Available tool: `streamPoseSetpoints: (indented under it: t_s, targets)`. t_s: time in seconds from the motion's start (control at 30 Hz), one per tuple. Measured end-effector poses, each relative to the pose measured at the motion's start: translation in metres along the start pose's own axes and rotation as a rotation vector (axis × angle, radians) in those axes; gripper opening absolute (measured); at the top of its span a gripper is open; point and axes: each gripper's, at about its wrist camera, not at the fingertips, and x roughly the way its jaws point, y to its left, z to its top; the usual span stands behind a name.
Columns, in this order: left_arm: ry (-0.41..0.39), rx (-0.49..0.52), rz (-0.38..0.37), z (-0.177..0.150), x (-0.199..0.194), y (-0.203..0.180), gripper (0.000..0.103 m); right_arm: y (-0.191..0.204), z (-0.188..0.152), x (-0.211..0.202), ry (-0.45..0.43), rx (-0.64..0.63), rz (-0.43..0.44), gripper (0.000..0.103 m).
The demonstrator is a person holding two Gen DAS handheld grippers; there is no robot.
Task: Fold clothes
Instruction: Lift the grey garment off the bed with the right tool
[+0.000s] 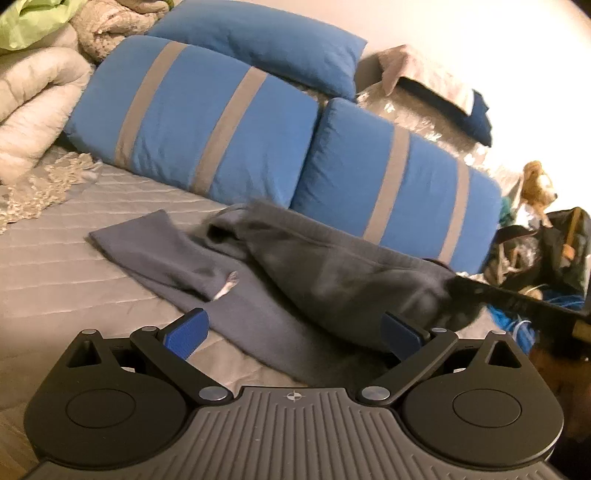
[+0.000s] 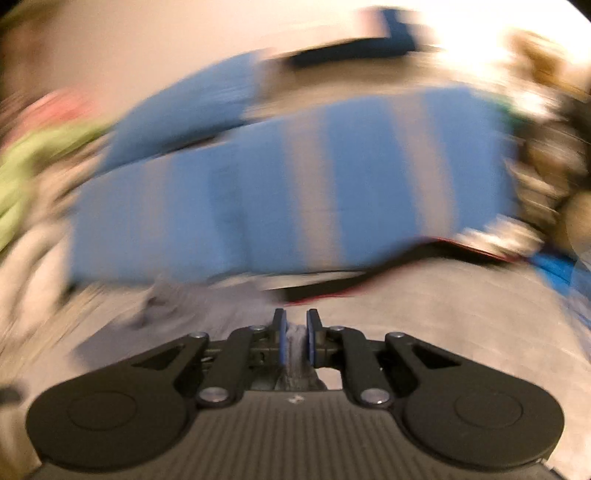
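A grey-blue garment (image 1: 236, 295) lies spread on the quilted grey bedcover (image 1: 55, 266), its right part lifted into a dark blurred fold (image 1: 332, 266). My left gripper (image 1: 295, 328) is open just above the near edge of the cloth, with nothing pinched between its blue pads (image 1: 186, 332). A dark blurred shape (image 1: 465, 291) at the fold's right end looks like the other gripper. In the heavily blurred right wrist view, my right gripper (image 2: 295, 332) is shut on a bunch of the grey garment (image 2: 295, 347).
Blue pillows with grey stripes (image 1: 207, 122) line the back of the bed. Cream blankets (image 1: 33, 107) and a lime cloth (image 1: 26, 22) are piled at the left. A plush dog (image 1: 535, 188) and dark bags (image 1: 554, 251) crowd the right side.
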Motion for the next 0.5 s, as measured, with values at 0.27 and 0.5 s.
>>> streamPoseSetpoints:
  t_s: [0.27,0.5]
  targets:
    - [0.015,-0.012,-0.055,0.000,0.007,-0.008,0.101,-0.101,-0.008,-0.043,0.036,0.243,-0.241,0.005]
    - [0.026,0.004,-0.128,-0.002,0.009,-0.026,0.101,-0.113,0.007,-0.051,0.104,0.193,-0.222,0.010]
